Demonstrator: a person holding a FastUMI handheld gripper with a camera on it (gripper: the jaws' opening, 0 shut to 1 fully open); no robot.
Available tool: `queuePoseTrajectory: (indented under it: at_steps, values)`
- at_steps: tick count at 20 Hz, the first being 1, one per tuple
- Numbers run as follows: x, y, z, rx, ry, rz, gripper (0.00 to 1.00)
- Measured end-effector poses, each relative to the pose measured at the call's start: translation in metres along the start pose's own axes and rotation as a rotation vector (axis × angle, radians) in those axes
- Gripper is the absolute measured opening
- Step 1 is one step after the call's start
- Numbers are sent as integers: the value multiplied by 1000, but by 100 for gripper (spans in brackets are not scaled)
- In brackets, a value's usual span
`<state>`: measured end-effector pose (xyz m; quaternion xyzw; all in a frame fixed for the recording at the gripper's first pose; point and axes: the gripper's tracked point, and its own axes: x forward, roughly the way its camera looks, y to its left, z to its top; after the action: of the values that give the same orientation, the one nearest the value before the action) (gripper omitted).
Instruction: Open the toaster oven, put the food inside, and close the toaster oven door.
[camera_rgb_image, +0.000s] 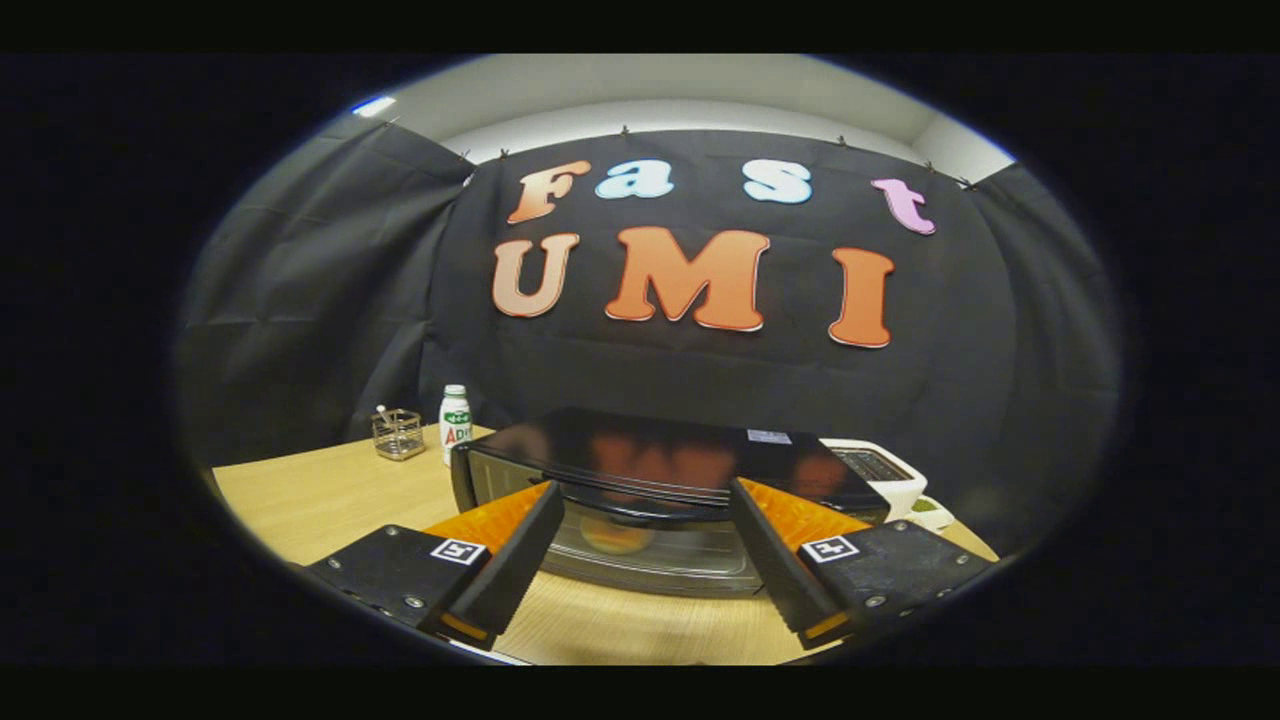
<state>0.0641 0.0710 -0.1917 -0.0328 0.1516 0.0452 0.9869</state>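
A black toaster oven (670, 455) stands on the wooden table (320, 500), just ahead of my fingers. Its glass door (660, 560) faces me, with a dark handle (640, 507) along its top edge. Through the glass I see a round orange-brown piece of food (615, 535) inside. My gripper (648, 495) is open; its fingertips sit to either side of the middle of the handle, close to it, and I see no pressure on it. Whether the door is fully shut or slightly ajar is unclear from here.
Beyond the oven on the left stand a white bottle with a green label (455, 424) and a small wire basket (398, 433). A white appliance (885, 472) and a small white dish (932, 512) sit to the oven's right. Black cloth walls close off the booth.
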Motion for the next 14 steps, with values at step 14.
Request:
queuePoseTrajectory:
  at_steps: [14]
  values:
    - [-154,-34,146,0,-304,-74,98]
